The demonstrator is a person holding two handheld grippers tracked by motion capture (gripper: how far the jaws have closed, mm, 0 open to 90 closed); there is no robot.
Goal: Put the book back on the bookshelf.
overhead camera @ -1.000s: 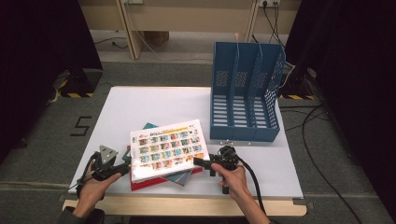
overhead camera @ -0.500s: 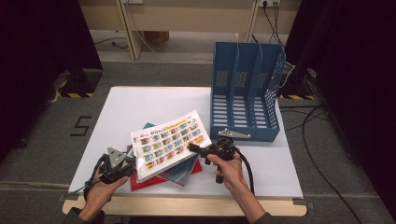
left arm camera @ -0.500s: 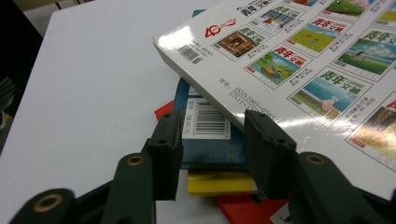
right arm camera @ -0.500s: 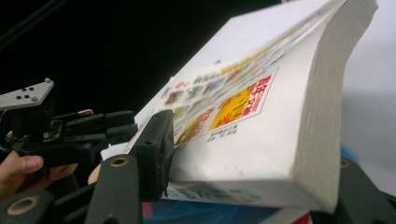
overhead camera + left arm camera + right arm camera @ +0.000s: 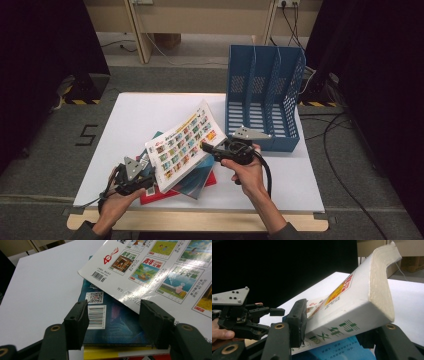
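magazine (image 5: 184, 145): white cover with a grid of small multicoloured picture tiles, green characters on the white spine, cream page edges
book beneath (image 5: 110, 322): dark teal-blue cover, white barcode label
bottom book (image 5: 170, 192): red, with a yellow band
file rack (image 5: 262, 97): blue, perforated walls
table (image 5: 135, 112): plain white
grippers' jaws: black
floor (image 5: 45, 150): grey, with a black numeral

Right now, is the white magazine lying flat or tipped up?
Tipped up: the magazine slants off the books, right tongs gripping its edge.
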